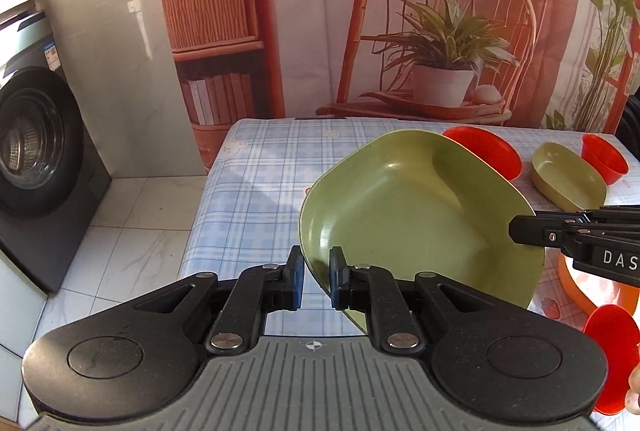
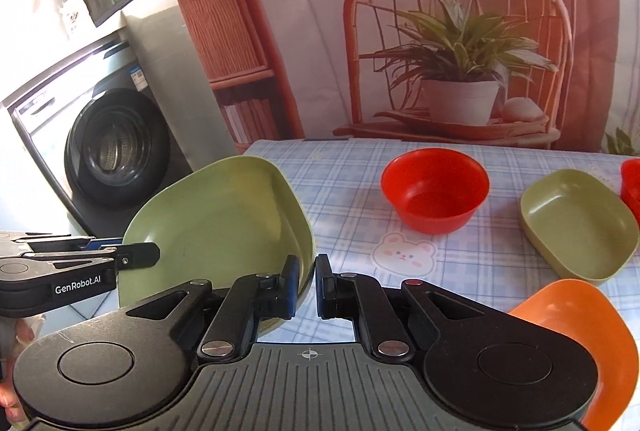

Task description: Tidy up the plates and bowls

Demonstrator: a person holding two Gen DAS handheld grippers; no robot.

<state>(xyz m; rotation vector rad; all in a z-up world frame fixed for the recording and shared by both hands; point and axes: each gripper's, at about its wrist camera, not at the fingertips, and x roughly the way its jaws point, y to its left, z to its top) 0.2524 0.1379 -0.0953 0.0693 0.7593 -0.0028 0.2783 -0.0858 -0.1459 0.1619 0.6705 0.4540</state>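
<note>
Both grippers clamp the green plate [image 1: 416, 215]: the left gripper [image 1: 317, 281] pinches its near rim, the right gripper [image 2: 307, 285] its opposite edge, holding it tilted above the table [image 2: 352, 215]. Next probably comes stacking it onto the orange plate [image 2: 576, 315], which requires levelling it.

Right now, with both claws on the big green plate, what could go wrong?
1. The green plate hangs tilted off the table, pinched only at its rim by the left claw and right claw; it may slip.
2. Lowering it could knock the orange plate or red bowl.
</note>
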